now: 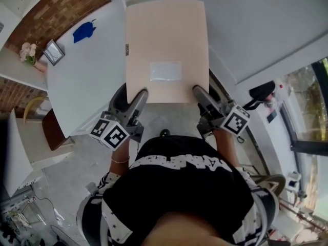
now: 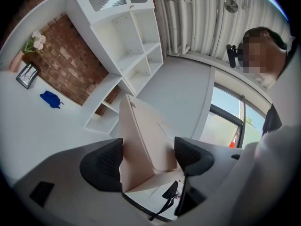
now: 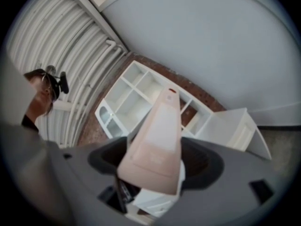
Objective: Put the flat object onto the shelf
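Note:
A large flat beige box (image 1: 166, 45) with a white label is held in the air in front of the person, between both grippers. My left gripper (image 1: 137, 98) is shut on its near left corner, and my right gripper (image 1: 201, 94) is shut on its near right corner. In the left gripper view the flat box (image 2: 141, 140) stands edge-on between the dark pads (image 2: 103, 166), the gripper (image 2: 146, 160) clamped on it. In the right gripper view the flat box (image 3: 157, 142) fills the jaws of the gripper (image 3: 155, 161). The white shelf (image 2: 127, 41) stands ahead against a brick wall.
A white table (image 1: 87, 65) lies to the left with a blue object (image 1: 83, 32), a picture frame (image 1: 54, 52) and flowers (image 1: 28, 50). A small white cabinet (image 3: 235, 126) stands beside the shelf (image 3: 141, 95). Windows are to the right.

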A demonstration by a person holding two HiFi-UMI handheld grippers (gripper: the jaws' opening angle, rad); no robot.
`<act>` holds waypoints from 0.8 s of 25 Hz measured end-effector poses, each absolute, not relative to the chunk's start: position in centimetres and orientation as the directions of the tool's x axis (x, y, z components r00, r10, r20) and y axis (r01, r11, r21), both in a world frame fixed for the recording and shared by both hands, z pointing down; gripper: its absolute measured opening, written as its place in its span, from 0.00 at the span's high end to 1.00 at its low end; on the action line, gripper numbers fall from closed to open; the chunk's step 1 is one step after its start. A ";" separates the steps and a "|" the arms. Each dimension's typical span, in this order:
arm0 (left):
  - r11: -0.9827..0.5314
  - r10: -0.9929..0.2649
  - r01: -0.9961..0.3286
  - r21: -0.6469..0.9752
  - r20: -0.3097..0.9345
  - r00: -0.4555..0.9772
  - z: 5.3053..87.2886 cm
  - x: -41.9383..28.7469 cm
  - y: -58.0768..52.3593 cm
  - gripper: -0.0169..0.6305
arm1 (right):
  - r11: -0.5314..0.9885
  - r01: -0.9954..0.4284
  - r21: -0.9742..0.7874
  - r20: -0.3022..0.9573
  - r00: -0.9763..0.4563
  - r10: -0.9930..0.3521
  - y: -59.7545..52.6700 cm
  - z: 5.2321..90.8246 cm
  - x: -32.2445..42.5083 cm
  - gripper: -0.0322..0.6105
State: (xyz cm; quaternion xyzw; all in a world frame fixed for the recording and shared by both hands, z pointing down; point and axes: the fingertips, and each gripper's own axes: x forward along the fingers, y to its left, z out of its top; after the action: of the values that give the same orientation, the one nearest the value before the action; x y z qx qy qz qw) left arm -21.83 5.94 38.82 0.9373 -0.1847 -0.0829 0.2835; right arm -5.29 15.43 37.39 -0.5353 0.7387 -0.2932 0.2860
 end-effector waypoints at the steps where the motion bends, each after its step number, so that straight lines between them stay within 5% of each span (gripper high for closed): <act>1: -0.769 -0.398 -0.305 0.562 -0.047 0.916 38.9 -22.0 5.7 0.42 | 0.255 -0.618 -0.743 -0.106 -0.268 -0.958 15.0 37.5 -5.4 0.37; 20: -0.722 -0.527 -0.427 0.544 -0.033 0.849 39.3 -20.2 1.9 0.42 | 0.341 -0.551 -0.762 -0.117 -0.400 -0.909 8.4 38.1 -2.3 0.37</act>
State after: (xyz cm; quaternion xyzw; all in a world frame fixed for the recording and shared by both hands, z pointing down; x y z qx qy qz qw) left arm -20.16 1.86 39.27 0.9233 -0.2585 -0.0931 0.2683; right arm -2.26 8.44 38.10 -0.4736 0.7709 -0.3247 0.2755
